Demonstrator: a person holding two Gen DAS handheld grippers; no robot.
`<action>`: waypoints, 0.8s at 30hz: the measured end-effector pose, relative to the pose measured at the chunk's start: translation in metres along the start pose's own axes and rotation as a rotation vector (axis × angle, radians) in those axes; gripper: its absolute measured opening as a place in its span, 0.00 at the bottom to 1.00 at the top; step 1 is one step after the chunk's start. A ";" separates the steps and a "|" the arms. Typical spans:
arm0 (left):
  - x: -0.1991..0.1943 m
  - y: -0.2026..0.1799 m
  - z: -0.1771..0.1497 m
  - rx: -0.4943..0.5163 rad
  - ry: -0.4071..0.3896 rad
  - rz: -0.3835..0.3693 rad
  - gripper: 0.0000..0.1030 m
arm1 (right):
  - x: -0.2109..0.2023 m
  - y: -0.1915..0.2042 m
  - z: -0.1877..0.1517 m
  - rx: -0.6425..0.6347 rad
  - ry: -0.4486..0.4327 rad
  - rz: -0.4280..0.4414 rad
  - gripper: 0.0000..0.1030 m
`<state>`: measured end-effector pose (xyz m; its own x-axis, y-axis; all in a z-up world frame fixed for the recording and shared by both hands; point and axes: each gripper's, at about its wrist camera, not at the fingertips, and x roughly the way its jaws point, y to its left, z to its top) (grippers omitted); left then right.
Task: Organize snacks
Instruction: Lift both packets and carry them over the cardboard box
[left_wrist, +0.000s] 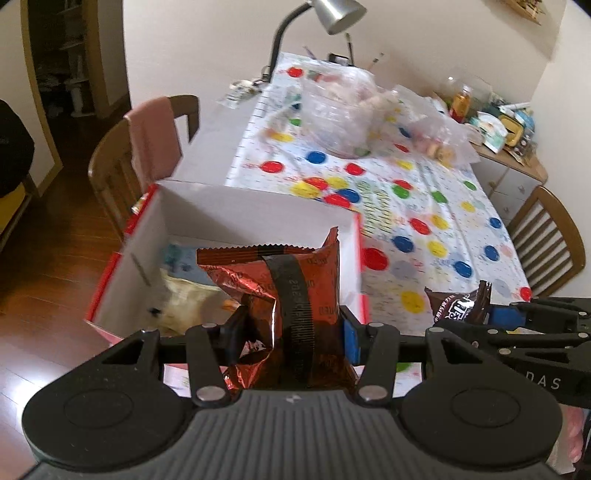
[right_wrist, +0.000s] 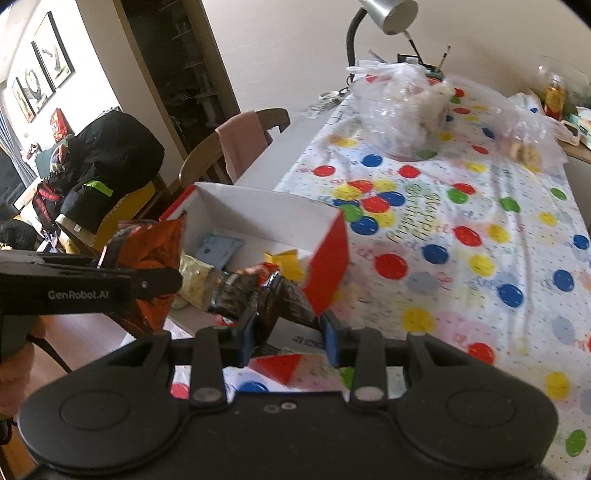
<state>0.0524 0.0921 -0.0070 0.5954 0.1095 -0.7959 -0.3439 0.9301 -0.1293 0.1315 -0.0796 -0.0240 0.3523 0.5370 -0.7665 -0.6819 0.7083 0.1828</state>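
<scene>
Snacks: we pinch a crinkled red foil bag (left_wrist: 291, 295) between our left gripper's (left_wrist: 291, 332) fingers, just above the open white cardboard box (left_wrist: 236, 210). Our right gripper (right_wrist: 288, 332) clamps a glossy brown packet (right_wrist: 284, 299), its crimped end reaching past the fingertips over the box's red wall.

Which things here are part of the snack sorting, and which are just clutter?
Job: red-sided white cardboard box; shiny red foil snack bag in left gripper; dark brown snack packet in right gripper.

Clutter: clear plastic bags; silver desk lamp; pink cloth on chair.
</scene>
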 end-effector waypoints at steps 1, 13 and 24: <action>0.001 0.008 0.002 0.002 0.001 0.007 0.48 | 0.004 0.005 0.002 0.001 0.001 -0.002 0.34; 0.044 0.078 0.025 0.042 0.029 0.071 0.48 | 0.084 0.045 0.024 0.012 0.050 -0.052 0.34; 0.103 0.089 0.032 0.118 0.105 0.065 0.48 | 0.147 0.051 0.032 0.001 0.135 -0.136 0.34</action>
<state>0.1063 0.1974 -0.0816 0.4933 0.1392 -0.8587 -0.2876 0.9577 -0.0100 0.1689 0.0499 -0.1077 0.3521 0.3698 -0.8598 -0.6334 0.7705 0.0720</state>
